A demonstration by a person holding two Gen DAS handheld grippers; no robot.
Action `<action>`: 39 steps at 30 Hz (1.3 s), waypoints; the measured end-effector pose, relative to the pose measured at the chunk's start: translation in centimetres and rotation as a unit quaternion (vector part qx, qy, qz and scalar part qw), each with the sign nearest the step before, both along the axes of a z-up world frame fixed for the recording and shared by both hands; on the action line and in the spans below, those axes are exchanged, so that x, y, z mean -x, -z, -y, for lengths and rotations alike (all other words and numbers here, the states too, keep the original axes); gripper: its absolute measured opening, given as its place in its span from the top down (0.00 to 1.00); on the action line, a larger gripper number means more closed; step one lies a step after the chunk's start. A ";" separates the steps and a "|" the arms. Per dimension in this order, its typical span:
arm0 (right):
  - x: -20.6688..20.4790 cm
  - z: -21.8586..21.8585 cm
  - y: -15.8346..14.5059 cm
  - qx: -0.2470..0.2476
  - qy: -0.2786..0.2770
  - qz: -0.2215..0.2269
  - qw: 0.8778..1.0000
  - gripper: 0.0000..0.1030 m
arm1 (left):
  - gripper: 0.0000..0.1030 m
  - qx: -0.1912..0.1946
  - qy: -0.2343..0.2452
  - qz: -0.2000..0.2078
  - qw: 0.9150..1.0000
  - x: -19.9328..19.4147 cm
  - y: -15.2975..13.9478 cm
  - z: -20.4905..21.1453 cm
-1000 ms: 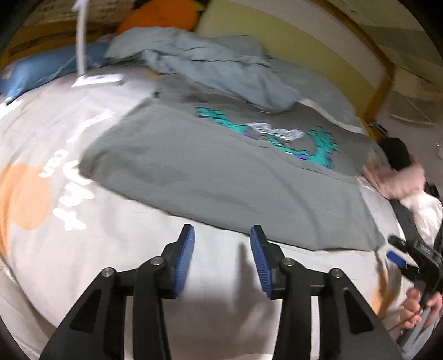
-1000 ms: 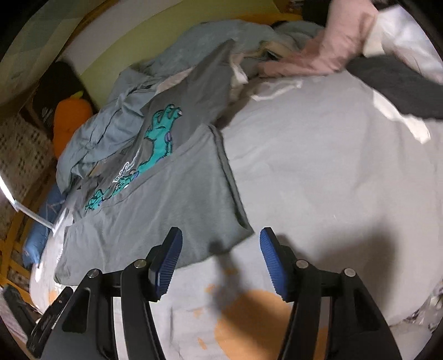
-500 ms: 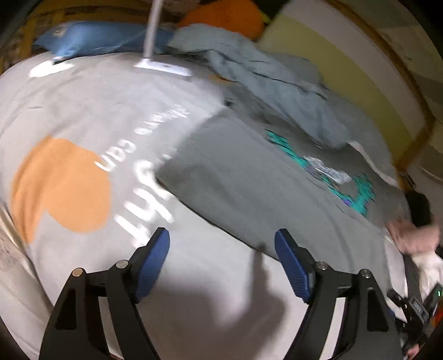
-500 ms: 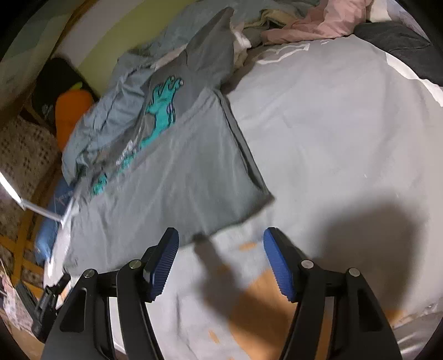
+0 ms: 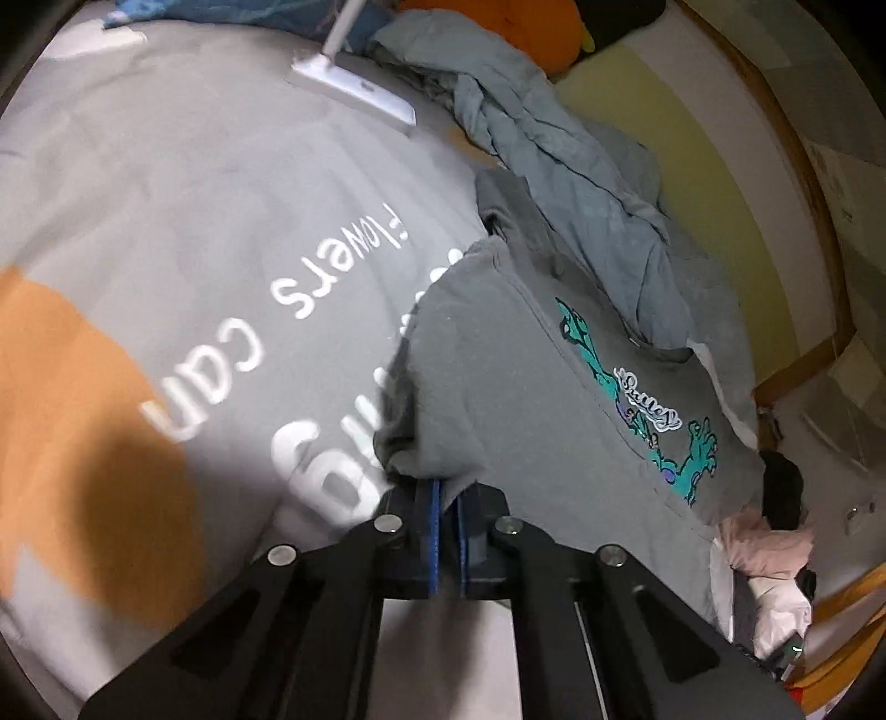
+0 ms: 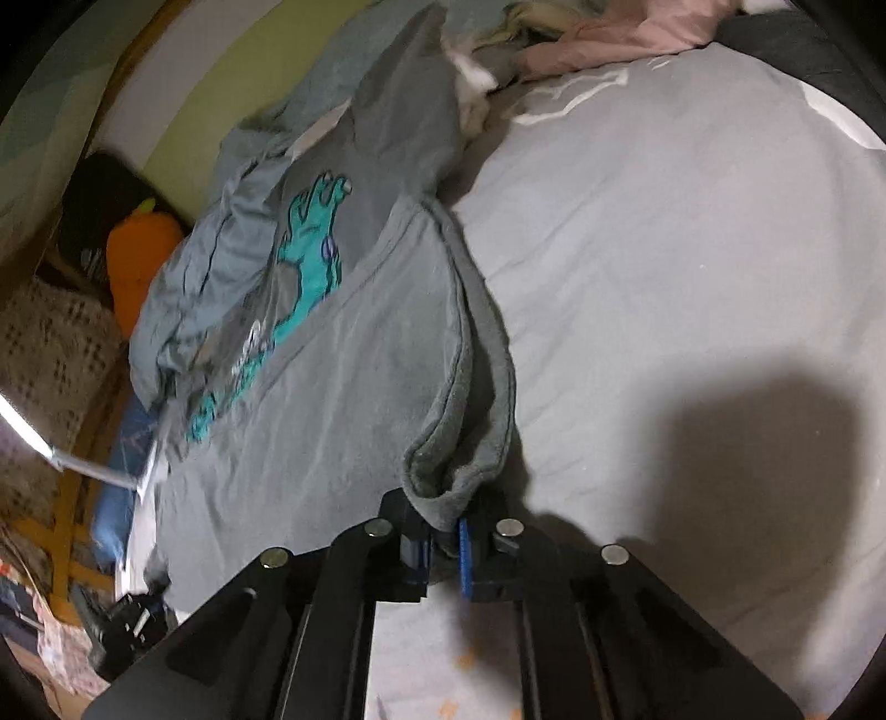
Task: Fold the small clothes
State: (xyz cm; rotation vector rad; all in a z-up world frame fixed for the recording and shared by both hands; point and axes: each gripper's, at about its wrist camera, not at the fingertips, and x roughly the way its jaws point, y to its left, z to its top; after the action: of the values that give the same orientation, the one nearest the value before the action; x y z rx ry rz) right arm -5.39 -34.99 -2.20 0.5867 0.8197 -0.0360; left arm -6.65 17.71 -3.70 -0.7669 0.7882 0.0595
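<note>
**Both grippers pinching the near corners of the grey shirt**

Grey shirt lies spread on the bed cover, its teal monster print toward the far side. Bed cover is pale grey with white lettering and an orange patch at near left.

Left gripper: jaws have just been closing and are now clenched on the shirt's near left corner; the cloth bunches up right at the blue pads. Right gripper: jaws have likewise just been closing, now grasping the near right corner, where the hem curls into a small roll between the pads.

Far edge of the shirt runs under a rumpled blue-grey garment. Orange plush toy sits past that, against the yellow-and-white wall. Pink garment and some white cloth lie at the far right of the bed, well apart from the shirt. A white lamp base stands on the cover at far left.
</note>
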 end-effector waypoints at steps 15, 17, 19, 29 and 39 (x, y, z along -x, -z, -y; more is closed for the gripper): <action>12.0 -3.2 0.7 0.123 0.055 -0.063 0.989 0.98 | 0.93 -0.199 0.075 -0.096 0.972 5.6 -1.4 3.2; 11.7 -3.2 0.4 0.128 0.056 -0.073 0.987 0.97 | 0.81 -0.204 0.085 -0.062 0.973 6.0 -2.8 3.6; 12.0 -3.6 -1.3 0.165 0.072 -0.053 0.982 0.75 | 0.61 -0.227 0.095 -0.025 0.969 6.0 -5.1 3.9; 3.6 -6.9 -9.7 0.195 -0.035 0.061 0.978 0.45 | 0.49 -0.232 0.114 -0.024 0.966 -7.2 -9.7 -1.1; -9.7 -15.4 -6.6 0.172 -0.175 0.006 0.970 0.42 | 0.50 -0.101 0.129 -0.110 0.980 -21.0 -2.8 -7.2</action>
State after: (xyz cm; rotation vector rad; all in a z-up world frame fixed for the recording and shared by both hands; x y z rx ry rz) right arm 4.32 -19.56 4.43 0.1113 0.8709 0.1459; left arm 14.34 24.88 -0.89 -0.4655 1.0700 -0.0092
